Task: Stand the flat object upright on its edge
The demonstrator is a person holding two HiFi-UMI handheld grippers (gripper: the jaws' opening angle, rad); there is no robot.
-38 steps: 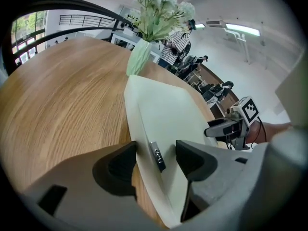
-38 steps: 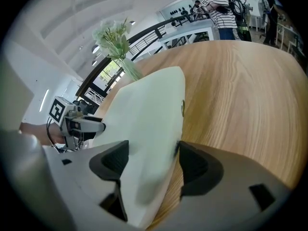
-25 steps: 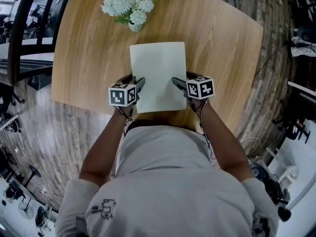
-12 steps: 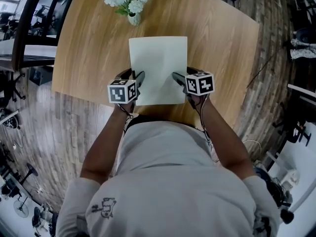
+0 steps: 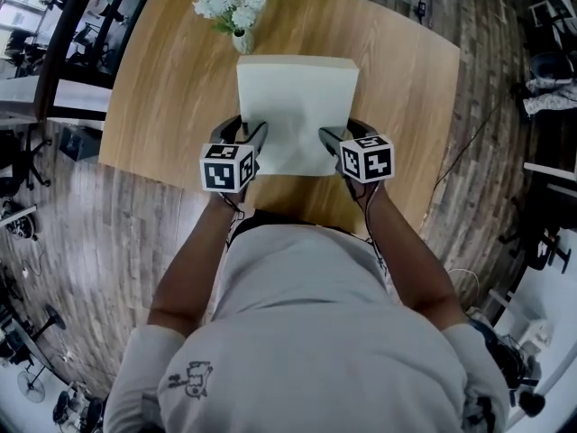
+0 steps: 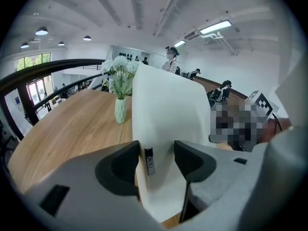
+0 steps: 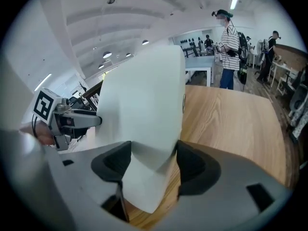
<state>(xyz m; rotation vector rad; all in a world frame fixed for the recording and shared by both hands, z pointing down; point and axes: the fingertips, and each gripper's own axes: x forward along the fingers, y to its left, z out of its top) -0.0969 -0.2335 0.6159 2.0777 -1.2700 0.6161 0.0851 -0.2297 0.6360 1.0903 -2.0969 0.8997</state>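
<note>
A white flat slab (image 5: 297, 106) is held between my two grippers over the wooden table (image 5: 162, 79). It tilts up steeply, its far end raised toward the camera. My left gripper (image 5: 254, 142) grips its left side edge and my right gripper (image 5: 326, 141) its right side edge. In the left gripper view the slab (image 6: 168, 109) rises from between the jaws of the left gripper (image 6: 156, 155). In the right gripper view it (image 7: 144, 105) fills the right gripper (image 7: 154, 160), whose jaws have just been closing a little onto it. Whether its lower edge touches the table is hidden.
A small vase of white flowers (image 5: 233, 7) stands on the table just beyond the slab, also in the left gripper view (image 6: 120, 107). The table's near edge lies under my hands. A black railing (image 5: 54, 61) runs at the left. A person in a striped shirt (image 7: 230, 25) stands far off.
Both grippers have risen with the slab. It has swung from lying flat to a steep tilt, its far end now higher and closer to the vase.
</note>
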